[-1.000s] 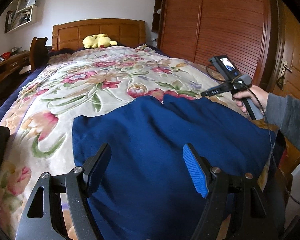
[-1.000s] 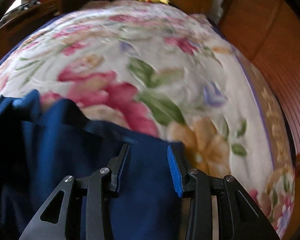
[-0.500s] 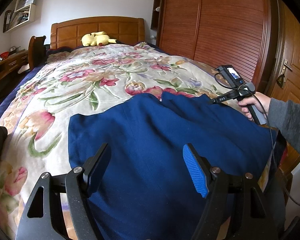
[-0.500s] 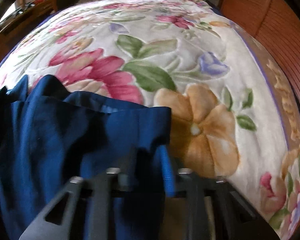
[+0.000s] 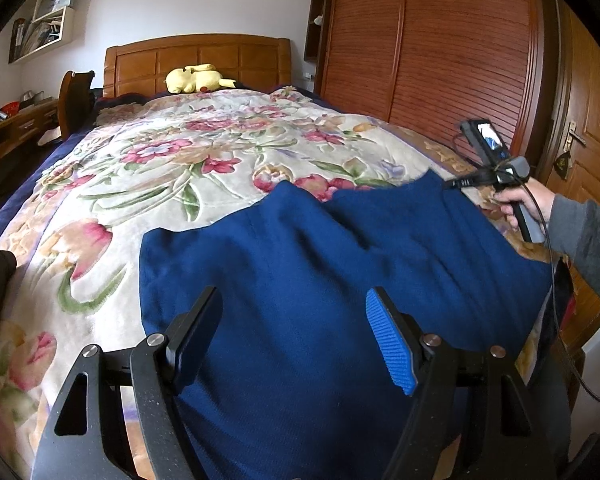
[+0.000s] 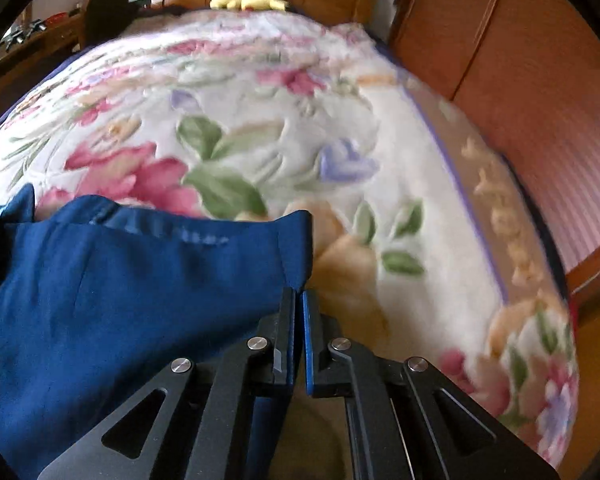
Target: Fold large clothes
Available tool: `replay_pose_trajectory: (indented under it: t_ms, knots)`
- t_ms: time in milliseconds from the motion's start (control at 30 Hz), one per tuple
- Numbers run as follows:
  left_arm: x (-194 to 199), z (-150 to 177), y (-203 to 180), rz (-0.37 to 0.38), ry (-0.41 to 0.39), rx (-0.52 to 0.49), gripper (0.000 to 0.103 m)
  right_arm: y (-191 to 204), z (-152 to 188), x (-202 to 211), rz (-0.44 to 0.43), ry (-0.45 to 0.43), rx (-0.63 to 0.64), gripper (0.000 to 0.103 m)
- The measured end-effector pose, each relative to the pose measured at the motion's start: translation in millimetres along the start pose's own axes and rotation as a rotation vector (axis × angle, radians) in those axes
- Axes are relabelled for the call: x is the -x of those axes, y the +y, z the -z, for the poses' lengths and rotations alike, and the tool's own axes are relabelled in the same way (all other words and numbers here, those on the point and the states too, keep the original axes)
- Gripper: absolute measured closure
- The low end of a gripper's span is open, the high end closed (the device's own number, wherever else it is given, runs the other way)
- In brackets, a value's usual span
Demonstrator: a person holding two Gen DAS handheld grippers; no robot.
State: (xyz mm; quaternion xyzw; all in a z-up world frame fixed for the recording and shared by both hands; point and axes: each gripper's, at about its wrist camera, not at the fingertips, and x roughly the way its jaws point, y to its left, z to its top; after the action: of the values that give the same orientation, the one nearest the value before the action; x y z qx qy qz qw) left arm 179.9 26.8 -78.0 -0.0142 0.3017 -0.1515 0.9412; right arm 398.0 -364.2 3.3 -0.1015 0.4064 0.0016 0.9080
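Observation:
A large dark blue garment (image 5: 340,280) lies spread over the near part of a bed with a floral blanket (image 5: 160,168). My left gripper (image 5: 294,300) hovers open above the garment's near middle, with nothing pinched between its fingers. In the left wrist view my right gripper (image 5: 450,185), held by a person's hand (image 5: 520,200), sits at the garment's far right corner. The right wrist view shows that gripper (image 6: 299,296) with its jaws pressed together on the edge of the blue garment (image 6: 120,300), whose corner stands up slightly off the floral blanket (image 6: 260,120).
A yellow plush toy (image 5: 196,79) lies by the wooden headboard. A wooden wardrobe (image 5: 440,60) and a door (image 5: 580,140) run close along the bed's right side. A desk (image 5: 12,128) and a chair (image 5: 76,96) stand on the left.
My right gripper's jaws closed on the garment's edge and drew that corner outward to the right, so the cloth spread wider. My left gripper kept still and open.

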Motion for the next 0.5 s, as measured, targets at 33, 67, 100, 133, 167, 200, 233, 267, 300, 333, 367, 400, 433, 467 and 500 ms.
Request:
replay_pose_trajectory:
  t_ms: [33,67,100,133,167,200,233,267,300,333,367,400,433,467,500]
  knots:
    - [1.6,0.2,0.5,0.000,-0.003,0.002,0.028,0.2,2.6,2.0,0.008,-0.003,0.001,0.100]
    - [3.3,0.2,0.7,-0.002,-0.007,0.003,0.028,-0.1,4.7,6.0,0.007,-0.012,-0.005,0.100]
    - [4.6,-0.1,1.1,-0.004,-0.010,0.005,0.028,-0.2,5.4,11.2,0.000,-0.016,-0.013,0.098]
    - [5.7,0.0,1.6,-0.003,-0.011,0.007,0.028,-0.1,8.0,16.8,-0.004,-0.021,-0.019,0.094]
    - [6.4,0.2,1.6,-0.002,-0.012,0.009,0.028,1.4,10.8,23.5,-0.010,-0.027,-0.021,0.091]
    - [6.9,0.2,1.1,-0.002,-0.012,0.009,0.028,3.2,13.8,30.2,-0.020,-0.034,-0.019,0.090]
    - [7.8,0.8,0.1,-0.002,-0.013,0.008,0.028,6.7,18.6,37.6,-0.032,-0.044,-0.011,0.085]
    - [7.7,0.6,-0.8,-0.002,-0.013,0.007,0.028,9.4,25.4,47.1,-0.045,-0.055,-0.003,0.078]
    - [8.5,1.2,-2.4,0.000,-0.013,0.003,0.028,14.0,28.1,55.4,-0.059,-0.064,0.005,0.074]
    - [9.2,1.7,-4.0,0.000,-0.015,-0.001,0.028,18.6,34.0,64.7,-0.076,-0.071,0.015,0.067]
    - [9.5,1.9,-4.8,0.000,-0.015,-0.003,0.028,23.2,40.4,72.9,-0.091,-0.075,0.022,0.064]
    - [9.6,2.5,-6.0,0.000,-0.015,-0.006,0.028,27.6,49.0,80.8,-0.107,-0.079,0.029,0.063]
    - [10.2,3.4,-7.5,0.001,-0.016,-0.008,0.028,32.0,58.2,89.7,-0.128,-0.084,0.037,0.063]
    - [10.2,3.8,-8.3,0.002,-0.015,-0.009,0.028,36.4,67.5,96.7,-0.149,-0.087,0.047,0.063]
    - [10.6,4.5,-10.0,0.003,-0.015,-0.011,0.028,40.0,75.4,103.1,-0.166,-0.088,0.060,0.063]
